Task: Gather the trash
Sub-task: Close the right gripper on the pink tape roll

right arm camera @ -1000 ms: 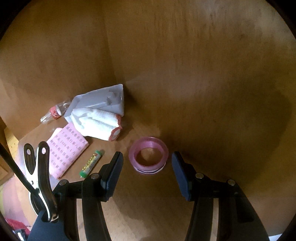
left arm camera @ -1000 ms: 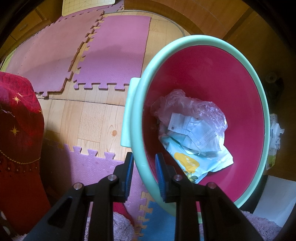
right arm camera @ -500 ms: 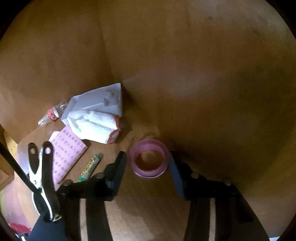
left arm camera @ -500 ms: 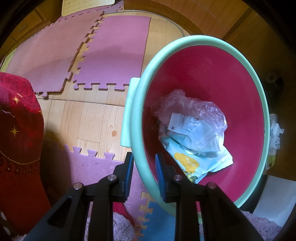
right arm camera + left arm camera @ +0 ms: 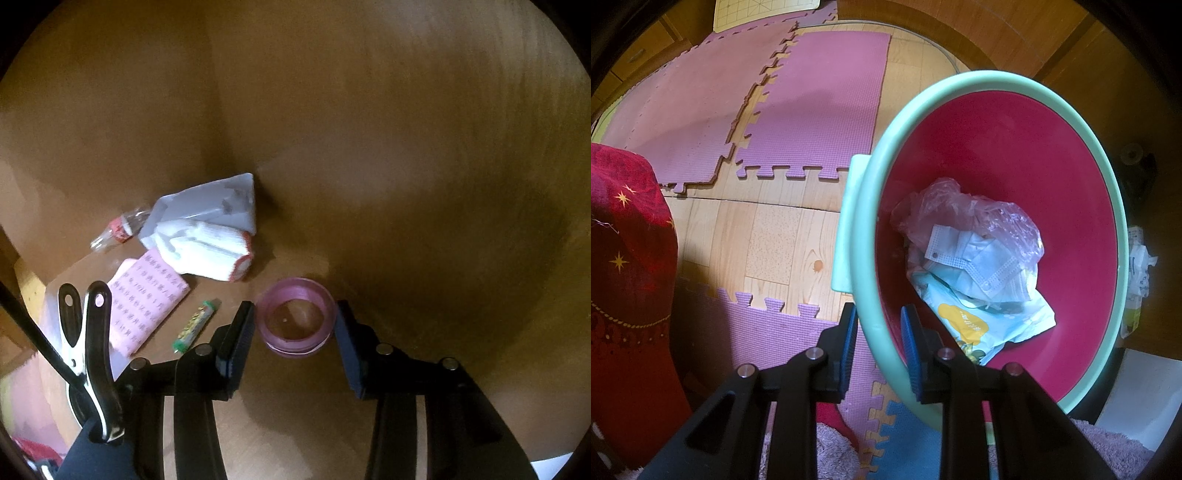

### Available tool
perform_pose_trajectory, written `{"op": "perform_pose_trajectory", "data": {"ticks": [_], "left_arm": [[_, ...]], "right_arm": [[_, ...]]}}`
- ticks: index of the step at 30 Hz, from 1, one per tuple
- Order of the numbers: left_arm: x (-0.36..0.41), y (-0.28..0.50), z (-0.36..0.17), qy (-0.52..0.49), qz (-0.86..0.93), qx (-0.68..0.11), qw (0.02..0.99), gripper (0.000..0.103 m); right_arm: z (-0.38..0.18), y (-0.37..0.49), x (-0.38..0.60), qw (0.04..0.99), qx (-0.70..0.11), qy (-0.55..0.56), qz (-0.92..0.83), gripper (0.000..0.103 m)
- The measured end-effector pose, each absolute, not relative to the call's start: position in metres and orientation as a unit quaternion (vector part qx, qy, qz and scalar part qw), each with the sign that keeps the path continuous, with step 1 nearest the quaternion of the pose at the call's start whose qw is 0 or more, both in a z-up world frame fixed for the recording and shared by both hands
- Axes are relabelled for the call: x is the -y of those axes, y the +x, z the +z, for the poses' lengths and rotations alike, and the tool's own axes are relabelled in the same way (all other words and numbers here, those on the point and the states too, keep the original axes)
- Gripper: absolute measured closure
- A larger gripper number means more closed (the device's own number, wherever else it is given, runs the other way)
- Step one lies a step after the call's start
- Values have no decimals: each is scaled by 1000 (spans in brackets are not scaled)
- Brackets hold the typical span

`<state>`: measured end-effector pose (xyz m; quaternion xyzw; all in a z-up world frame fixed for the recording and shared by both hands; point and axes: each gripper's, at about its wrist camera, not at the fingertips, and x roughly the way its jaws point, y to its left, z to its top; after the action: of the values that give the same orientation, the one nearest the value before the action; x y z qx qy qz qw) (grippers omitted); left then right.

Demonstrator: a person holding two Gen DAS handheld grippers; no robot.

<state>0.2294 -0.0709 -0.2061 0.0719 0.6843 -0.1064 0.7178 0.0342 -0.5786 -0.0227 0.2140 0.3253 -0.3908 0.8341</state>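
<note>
The left gripper (image 5: 877, 343) is clamped on the near rim of a basin (image 5: 1100, 177) with a mint-green edge and a deep pink inside: one blue-padded finger lies against the outer wall, the other presses the inner wall, and the rim fills the narrow gap between them. It points straight down over the floor, so the basin hangs tilted in its grip above wood-look flooring and purple foam mats (image 5: 827, 103). Inside the basin lies the trash gathered so far: a crumpled clear plastic bag (image 5: 964, 210), a pale blue face mask (image 5: 975, 258) and a light blue wrapper with a yellow patch (image 5: 982, 317). The right gripper (image 5: 294, 328) points downward at a slant into a brown wooden corner, its jaws about half open with a pink tape roll (image 5: 295, 317) standing between them on the wooden surface. Both pads sit just beside the roll's sides (the left pad seems to meet it, yet whether either truly presses cannot be told). Off to the left on the same surface lie a small green and yellow tube (image 5: 195, 325), a pink printed slip (image 5: 146, 295), rolled white gloves (image 5: 207, 247) with red cuffs, a grey-white packet (image 5: 210, 203) and a small clear wrapper (image 5: 118, 229).
</note>
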Motion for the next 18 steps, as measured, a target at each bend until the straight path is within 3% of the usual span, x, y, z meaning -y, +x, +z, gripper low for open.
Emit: {"op": "perform_pose_trajectory", "data": {"ticks": [18], "left_arm": [[72, 229, -207, 72, -107, -684, 718, 78]], "right_arm": [[-6, 27, 524, 869, -317, 184, -332, 59]]}}
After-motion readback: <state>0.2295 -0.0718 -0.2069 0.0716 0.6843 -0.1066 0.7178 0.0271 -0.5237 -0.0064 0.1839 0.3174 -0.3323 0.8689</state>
